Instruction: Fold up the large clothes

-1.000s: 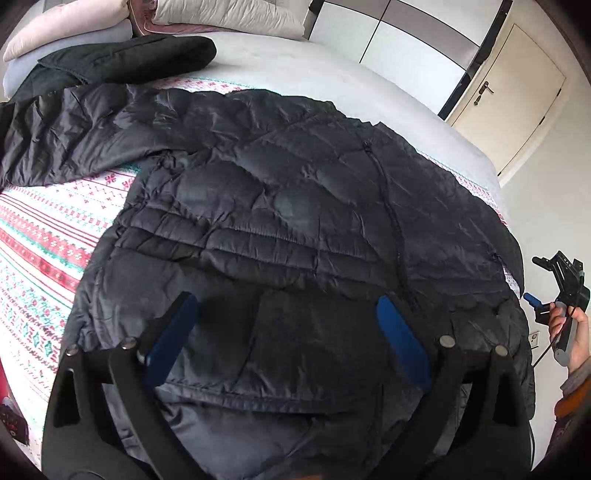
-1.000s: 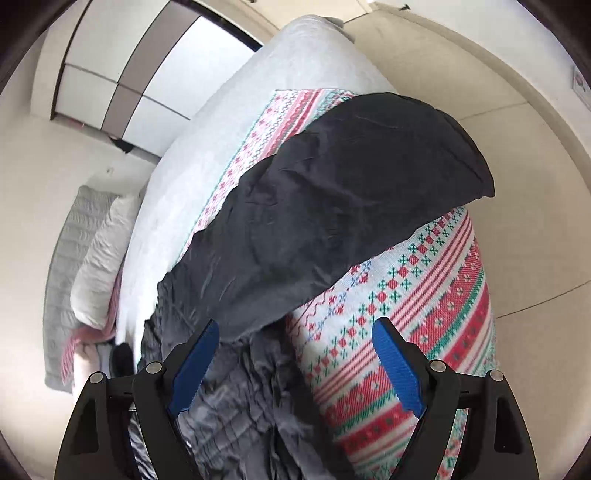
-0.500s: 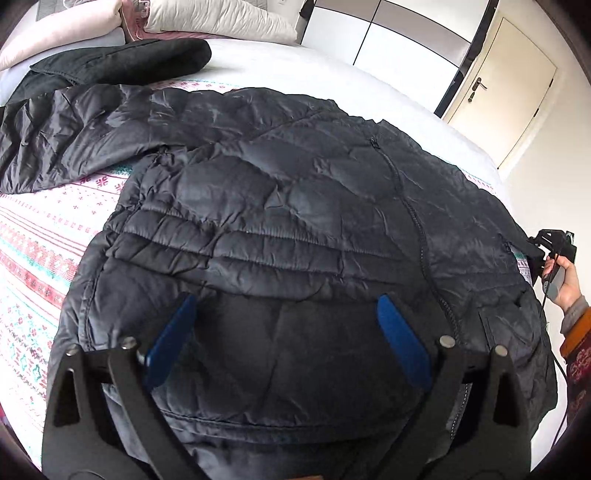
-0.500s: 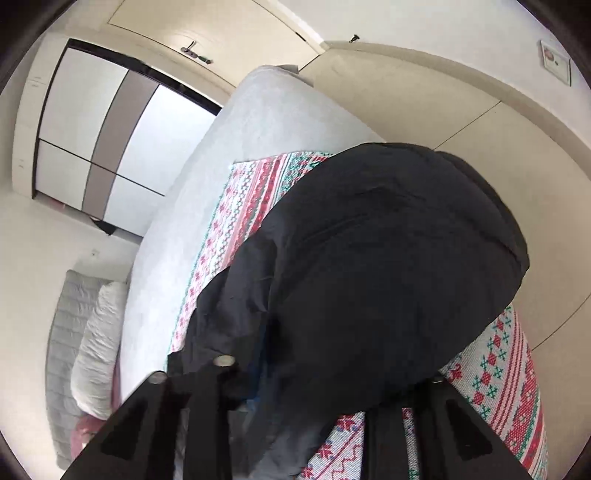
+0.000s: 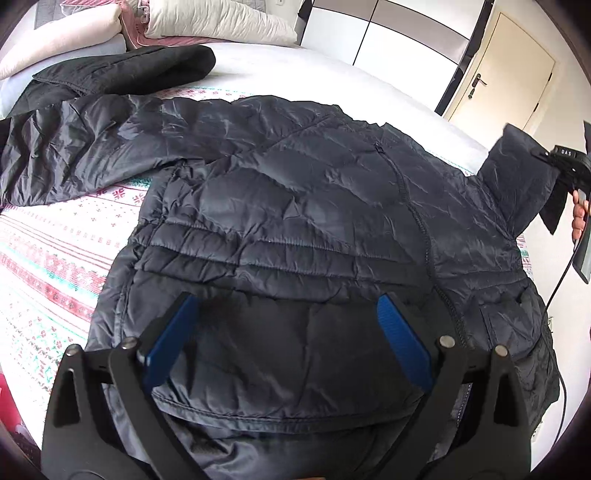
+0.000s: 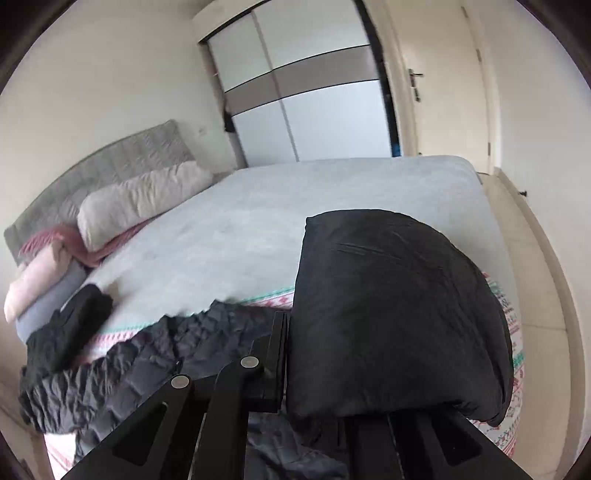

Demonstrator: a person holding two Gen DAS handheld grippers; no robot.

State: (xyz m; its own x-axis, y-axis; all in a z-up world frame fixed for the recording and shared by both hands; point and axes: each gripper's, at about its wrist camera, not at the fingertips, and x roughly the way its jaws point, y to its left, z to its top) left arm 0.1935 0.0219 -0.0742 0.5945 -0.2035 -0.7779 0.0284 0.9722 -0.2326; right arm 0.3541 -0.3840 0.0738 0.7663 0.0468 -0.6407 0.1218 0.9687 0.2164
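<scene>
Closest to the viewer, the left gripper (image 5: 286, 325) hangs just above the hem of a dark quilted jacket (image 5: 314, 206), its two blue-padded fingers (image 5: 166, 347) spread wide apart with nothing between them. That jacket lies flat on its front across a bed (image 5: 280, 70), over a red, green and white patterned blanket (image 5: 59, 254), with its zip running up the middle and one sleeve stretched out toward the left. Off at the right edge, a hand (image 5: 579, 214) holds the right gripper (image 5: 554, 157), whose jaws are clamped together on the jacket's other sleeve (image 5: 524, 177); the cuff is lifted clear of the bed and hangs from it. Seen from the right wrist, this sleeve fills the near view as a dark puffy fold. Farther back on the grey sheet lies another black garment (image 5: 129, 70), rolled up, then pale pillows (image 5: 218, 22) against the headboard. Beyond stand a sliding wardrobe (image 6: 303, 96) and a cream door (image 5: 498, 66).
</scene>
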